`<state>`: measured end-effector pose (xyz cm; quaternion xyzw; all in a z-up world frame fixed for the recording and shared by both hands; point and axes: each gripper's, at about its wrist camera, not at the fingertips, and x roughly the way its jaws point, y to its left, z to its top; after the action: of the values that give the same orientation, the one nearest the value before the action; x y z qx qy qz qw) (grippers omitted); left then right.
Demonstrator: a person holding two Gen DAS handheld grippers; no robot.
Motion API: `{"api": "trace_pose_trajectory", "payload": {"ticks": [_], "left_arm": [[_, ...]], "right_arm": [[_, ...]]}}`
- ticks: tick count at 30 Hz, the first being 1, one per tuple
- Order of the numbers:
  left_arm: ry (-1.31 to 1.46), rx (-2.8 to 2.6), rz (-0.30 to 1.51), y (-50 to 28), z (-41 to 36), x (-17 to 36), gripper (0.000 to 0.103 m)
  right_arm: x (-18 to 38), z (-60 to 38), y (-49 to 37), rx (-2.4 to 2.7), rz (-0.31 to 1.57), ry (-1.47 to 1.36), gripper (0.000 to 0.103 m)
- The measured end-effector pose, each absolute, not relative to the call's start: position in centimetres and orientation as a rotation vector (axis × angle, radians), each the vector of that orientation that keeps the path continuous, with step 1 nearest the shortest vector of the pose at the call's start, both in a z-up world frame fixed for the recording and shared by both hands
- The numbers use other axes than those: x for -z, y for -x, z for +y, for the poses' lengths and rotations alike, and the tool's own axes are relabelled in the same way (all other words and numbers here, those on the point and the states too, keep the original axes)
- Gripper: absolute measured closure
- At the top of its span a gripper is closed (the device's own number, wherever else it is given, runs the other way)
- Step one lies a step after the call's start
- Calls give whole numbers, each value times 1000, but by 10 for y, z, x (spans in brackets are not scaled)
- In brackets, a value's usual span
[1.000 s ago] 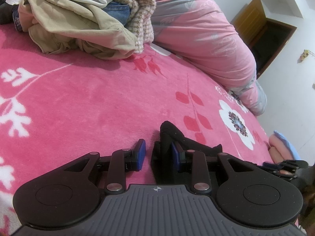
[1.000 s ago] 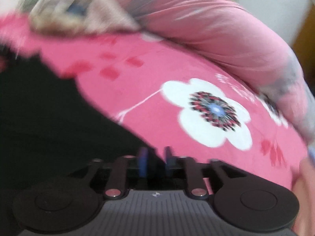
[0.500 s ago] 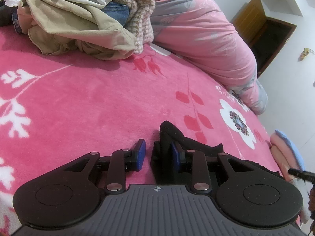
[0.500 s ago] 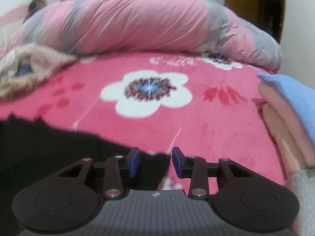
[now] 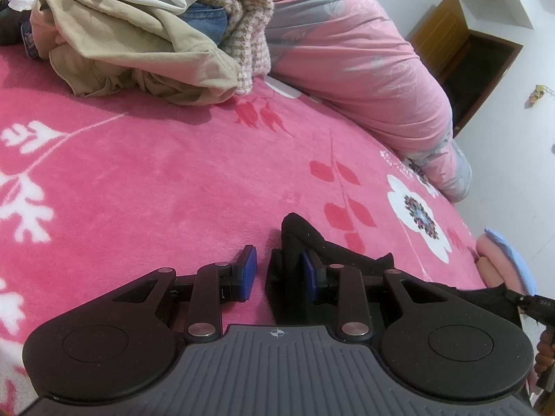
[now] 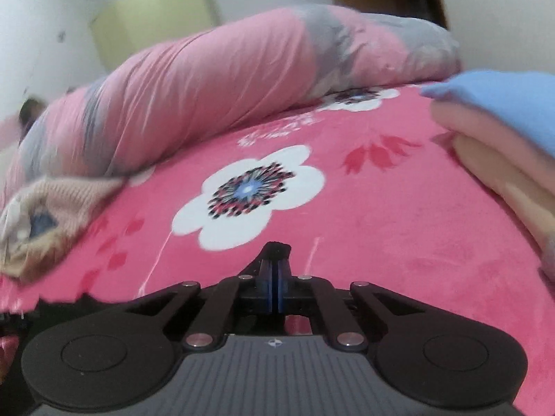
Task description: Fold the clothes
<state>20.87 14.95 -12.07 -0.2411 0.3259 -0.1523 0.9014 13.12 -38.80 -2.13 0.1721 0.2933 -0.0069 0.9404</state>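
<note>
A black garment [image 5: 298, 232] lies on the pink flowered blanket [image 5: 173, 180] at the near edge of the bed. In the left wrist view one corner of it stands up between the fingers of my left gripper [image 5: 277, 260], which is open. The cloth rests against the right blue pad [image 5: 308, 267], and a gap shows beside the left one. My right gripper [image 6: 275, 267] is shut, pads together, on an edge of the black garment [image 6: 275, 247], whose tip pokes out past the pads. More black cloth trails off to the lower left.
A heap of unfolded clothes [image 5: 138, 34] sits at the far left of the bed. A rolled pink and grey quilt [image 5: 347, 52] runs along the far side. A folded stack, peach under blue [image 6: 503, 131], lies to the right. A wooden door [image 5: 440, 31] stands beyond.
My right gripper has gone from open to shut, pinching the black garment's edge, and its view has tilted. The left gripper has stayed in place, open.
</note>
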Motion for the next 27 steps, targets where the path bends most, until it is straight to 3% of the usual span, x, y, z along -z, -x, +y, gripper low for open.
{"api": "trace_pose_trajectory", "payload": {"ticks": [11,14,27], "left_arm": [[504,319,677,-209,151,121,73],[507,325,678,-209,151,121,73],[595,331,659,-144,172,88,68]], "right_arm": [[66,-414,-142,114,728,-547,98],[56,-422,-129,146,721,-608,88],[2,-429,6,223,760,-692,77]]}}
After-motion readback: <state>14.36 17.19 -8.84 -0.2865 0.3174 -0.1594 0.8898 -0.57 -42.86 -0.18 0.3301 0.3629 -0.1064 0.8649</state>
